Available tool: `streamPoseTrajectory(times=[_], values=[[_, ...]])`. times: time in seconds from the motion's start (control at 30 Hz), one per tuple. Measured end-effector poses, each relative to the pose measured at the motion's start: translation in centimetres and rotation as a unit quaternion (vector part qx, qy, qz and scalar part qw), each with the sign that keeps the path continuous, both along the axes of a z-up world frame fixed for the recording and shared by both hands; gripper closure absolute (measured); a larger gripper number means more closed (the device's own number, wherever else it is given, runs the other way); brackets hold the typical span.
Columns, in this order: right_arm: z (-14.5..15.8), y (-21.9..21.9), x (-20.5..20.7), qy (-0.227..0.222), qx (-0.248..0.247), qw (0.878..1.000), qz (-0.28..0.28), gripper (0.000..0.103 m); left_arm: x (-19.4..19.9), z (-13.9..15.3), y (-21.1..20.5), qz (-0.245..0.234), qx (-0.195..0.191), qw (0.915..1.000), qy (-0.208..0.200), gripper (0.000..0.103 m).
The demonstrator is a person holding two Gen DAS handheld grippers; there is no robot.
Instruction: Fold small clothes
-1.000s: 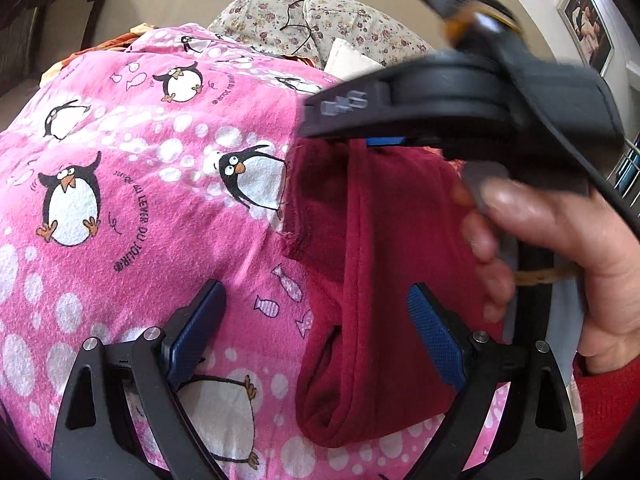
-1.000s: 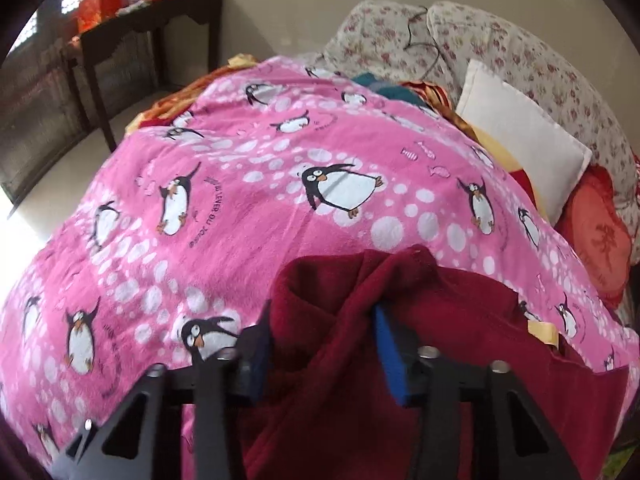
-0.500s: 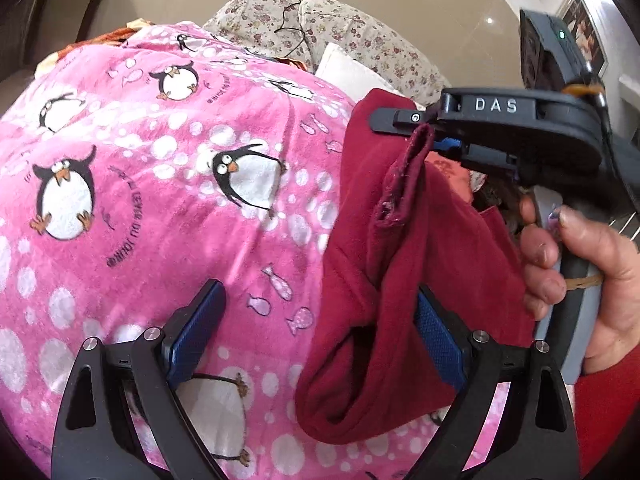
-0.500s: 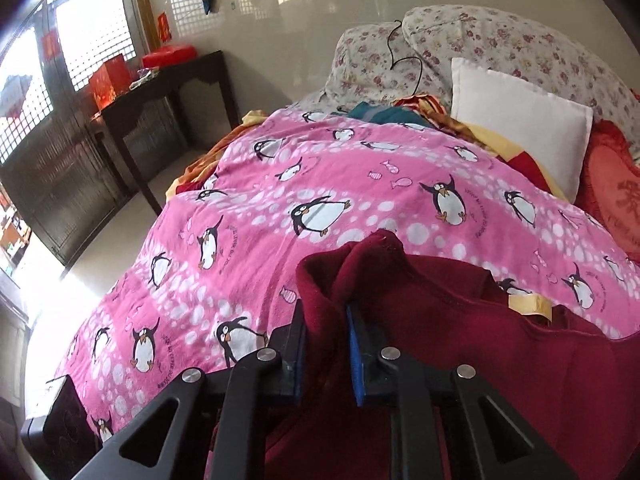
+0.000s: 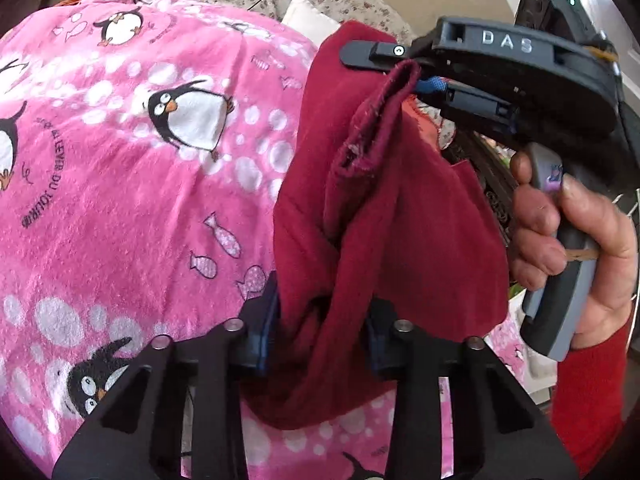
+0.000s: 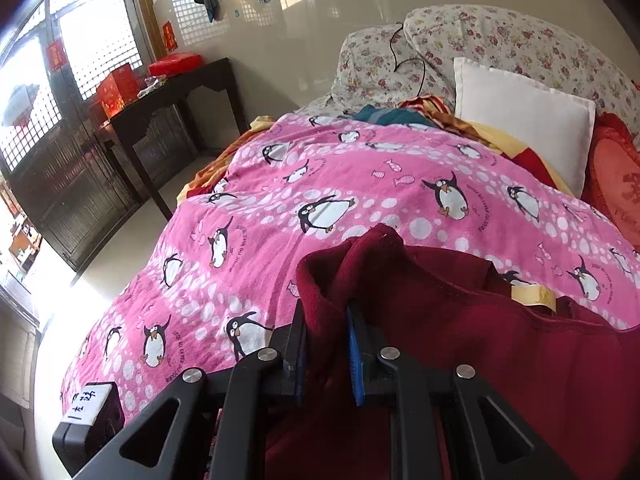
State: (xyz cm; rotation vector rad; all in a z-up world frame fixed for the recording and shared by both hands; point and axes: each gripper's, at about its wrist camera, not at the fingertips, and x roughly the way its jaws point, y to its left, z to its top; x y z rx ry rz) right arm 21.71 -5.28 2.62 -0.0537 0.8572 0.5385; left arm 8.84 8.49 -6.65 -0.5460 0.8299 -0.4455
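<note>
A dark red fleece garment (image 5: 400, 216) hangs lifted above the pink penguin blanket (image 5: 132, 184). My left gripper (image 5: 320, 320) is shut on a lower fold of it. My right gripper (image 6: 326, 340) is shut on an upper edge of the garment (image 6: 460, 320); it also shows in the left wrist view (image 5: 416, 76) at the upper right, pinching the hem, with a hand on its grey handle. A yellow label (image 6: 532, 294) shows inside the garment.
The blanket (image 6: 320, 184) covers a bed. Floral pillows (image 6: 480, 40), a white cushion (image 6: 524, 120) and a red cushion (image 6: 616, 184) lie at its head. A dark side table (image 6: 172, 96) with red boxes stands at the left.
My left gripper has closed on the garment's lower fold. My right gripper has closed on the upper edge and lifted it up off the blanket.
</note>
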Motion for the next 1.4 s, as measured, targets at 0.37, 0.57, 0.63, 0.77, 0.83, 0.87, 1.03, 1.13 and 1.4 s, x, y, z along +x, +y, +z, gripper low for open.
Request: streamPoseTrajectory(times=[0.37,0.57,0.63,0.77,0.83,0.87,1.03,1.13,1.4], values=[[5.2,-5.4,-3.1,-0.048,0.017,0.999,-0.005,0.089,-3.4,6.7,-5.2,-0.057,0.06,0.9916,-0.099,0.082],[8.1,-13.2,-5.0,-0.077,0.012,0.996,-0.043,0.09,-3.0,9.8,-11.2,-0.121,0.067,0.9836,-0.117,0.083],[8.3,-15.8,-5.2,-0.081,0.009,0.995,-0.06,0.09,-3.0,10.4,-13.8,-0.143,0.074,0.9793,-0.123,0.083],[7.6,-22.2,-5.2,-0.076,0.014,0.991,-0.106,0.09,-1.8,10.5,-19.1,-0.183,0.083,0.9715,-0.126,0.083],[6.6,-24.6,-4.8,-0.071,0.003,0.989,-0.127,0.09,-1.1,9.9,-21.3,-0.198,0.091,0.9687,-0.118,0.082],[5.7,-25.6,-4.4,-0.063,-0.004,0.989,-0.136,0.09,-0.5,9.2,-22.7,-0.204,0.095,0.9683,-0.108,0.082],[0.1,-28.6,-1.7,-0.013,-0.035,0.984,-0.173,0.09,2.0,6.2,-26.1,-0.212,0.113,0.9684,-0.068,0.083],[-0.5,-30.2,-1.2,-0.014,0.004,0.984,-0.179,0.079,1.7,6.4,-25.5,-0.203,0.09,0.9733,-0.058,0.081],[3.9,-31.8,-5.8,-0.049,0.016,0.984,-0.171,0.061,-2.2,10.5,-21.2,-0.176,0.182,0.9566,-0.145,0.044]])
